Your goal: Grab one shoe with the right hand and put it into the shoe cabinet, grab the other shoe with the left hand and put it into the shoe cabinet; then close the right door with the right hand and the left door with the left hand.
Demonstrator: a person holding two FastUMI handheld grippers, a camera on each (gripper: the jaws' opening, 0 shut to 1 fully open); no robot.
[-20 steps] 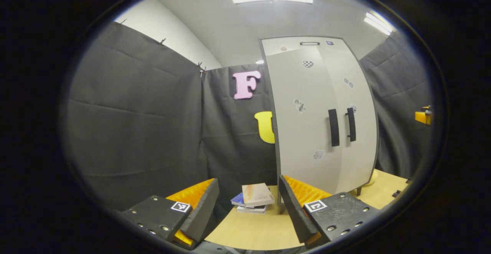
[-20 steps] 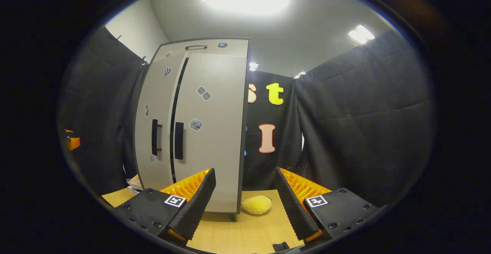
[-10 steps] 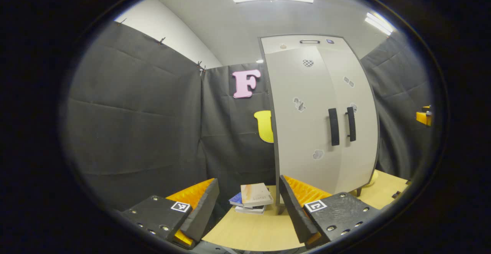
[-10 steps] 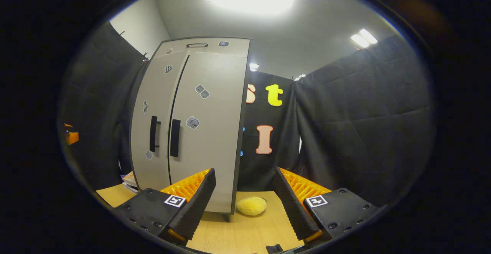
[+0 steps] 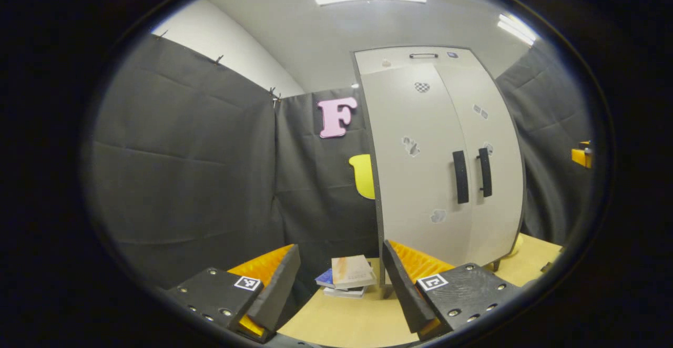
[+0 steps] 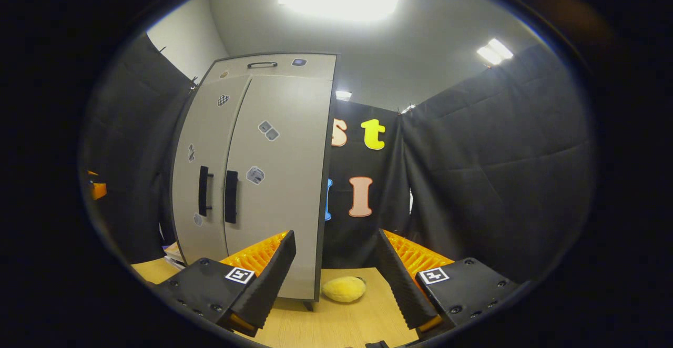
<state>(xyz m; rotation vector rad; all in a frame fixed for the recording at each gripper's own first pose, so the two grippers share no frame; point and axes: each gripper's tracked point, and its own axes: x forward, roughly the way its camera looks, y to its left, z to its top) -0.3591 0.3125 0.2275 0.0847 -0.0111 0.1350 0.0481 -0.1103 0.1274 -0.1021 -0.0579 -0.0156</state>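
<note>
The grey shoe cabinet (image 5: 439, 159) stands on the wooden table with both doors shut, its two dark handles (image 5: 472, 174) side by side. In the right gripper view the same cabinet (image 6: 252, 174) rises at the left, handles (image 6: 216, 196) together. My left gripper (image 5: 340, 285) is open and empty, held back from the cabinet's left corner. My right gripper (image 6: 335, 279) is open and empty too, off the cabinet's right corner. The other gripper (image 5: 581, 156) peeks in at the far right of the left gripper view, and its counterpart (image 6: 97, 187) at the far left of the right gripper view.
A small stack of books (image 5: 347, 277) lies on the table (image 5: 336, 321) left of the cabinet. A yellow plush lump (image 6: 343, 289) rests on the table (image 6: 336, 324) by the cabinet's right foot. Black cloth walls close in on all sides.
Both grippers have drifted slightly; the cabinet slid a little left in the right gripper view and a little right in the left one. Doors stay shut, fingers unchanged.
</note>
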